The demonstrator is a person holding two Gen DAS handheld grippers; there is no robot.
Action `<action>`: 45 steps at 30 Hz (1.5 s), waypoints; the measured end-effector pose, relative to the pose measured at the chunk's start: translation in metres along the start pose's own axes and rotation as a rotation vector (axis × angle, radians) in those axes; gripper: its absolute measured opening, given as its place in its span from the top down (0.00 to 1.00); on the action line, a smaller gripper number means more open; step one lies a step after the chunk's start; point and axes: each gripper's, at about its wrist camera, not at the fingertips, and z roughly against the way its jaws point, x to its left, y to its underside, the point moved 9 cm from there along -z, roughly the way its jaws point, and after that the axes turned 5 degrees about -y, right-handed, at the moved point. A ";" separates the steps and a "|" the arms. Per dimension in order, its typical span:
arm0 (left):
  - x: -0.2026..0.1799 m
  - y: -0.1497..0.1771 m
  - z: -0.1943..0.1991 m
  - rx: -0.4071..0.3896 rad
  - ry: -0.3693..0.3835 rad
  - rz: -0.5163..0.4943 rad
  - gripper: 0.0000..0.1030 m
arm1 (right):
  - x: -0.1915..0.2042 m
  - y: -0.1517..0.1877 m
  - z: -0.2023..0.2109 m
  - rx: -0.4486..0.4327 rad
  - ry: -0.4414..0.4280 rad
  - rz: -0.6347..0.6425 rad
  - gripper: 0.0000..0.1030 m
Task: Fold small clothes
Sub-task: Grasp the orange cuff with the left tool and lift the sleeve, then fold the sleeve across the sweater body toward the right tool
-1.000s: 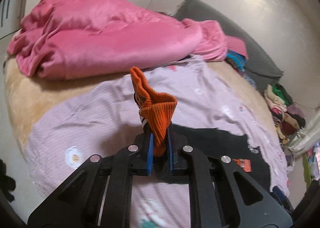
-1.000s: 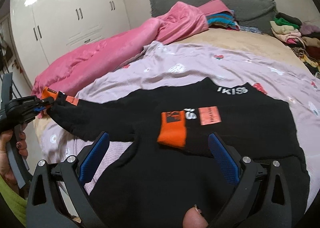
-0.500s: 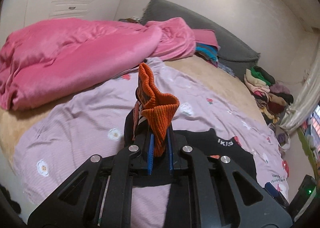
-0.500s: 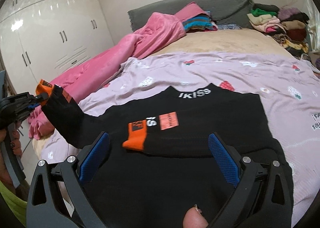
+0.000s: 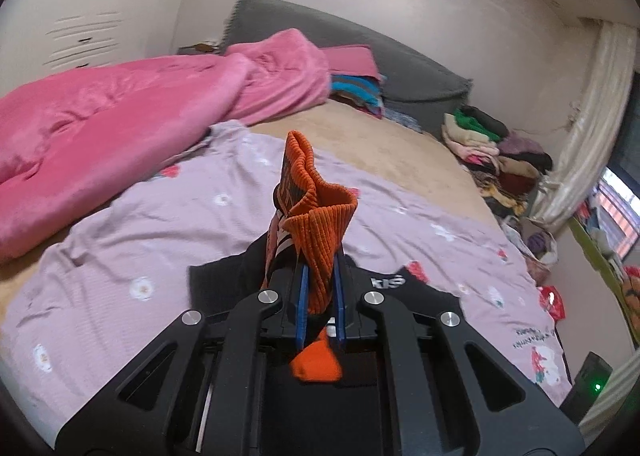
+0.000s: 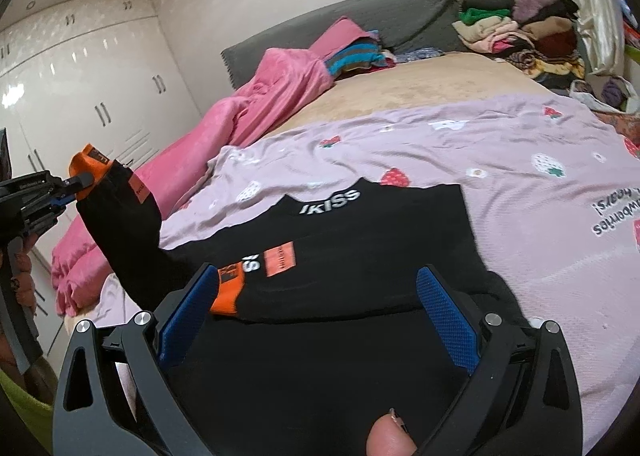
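- Black sweater (image 6: 360,256): we find it spread flat on the lilac strawberry sheet (image 6: 520,184), one sleeve folded across its chest.
- Left gripper (image 5: 320,296): we note its jaws clamped on the orange cuff (image 5: 316,224) of the other sleeve, raised above the sweater's left edge.
- Right gripper (image 6: 320,308): we see its jaws wide, holding nothing, above the sweater's lower part.
- Pink blanket (image 6: 248,108): heaped beyond the sweater.

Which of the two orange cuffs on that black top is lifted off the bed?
The orange cuff pinched in the left hand-held gripper, sleeve raised. The other cuff lies flat across the black top.
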 end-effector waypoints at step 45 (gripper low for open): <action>-0.152 0.212 -0.108 0.498 0.444 -0.348 0.53 | -0.136 0.013 0.025 0.020 0.282 -0.204 0.04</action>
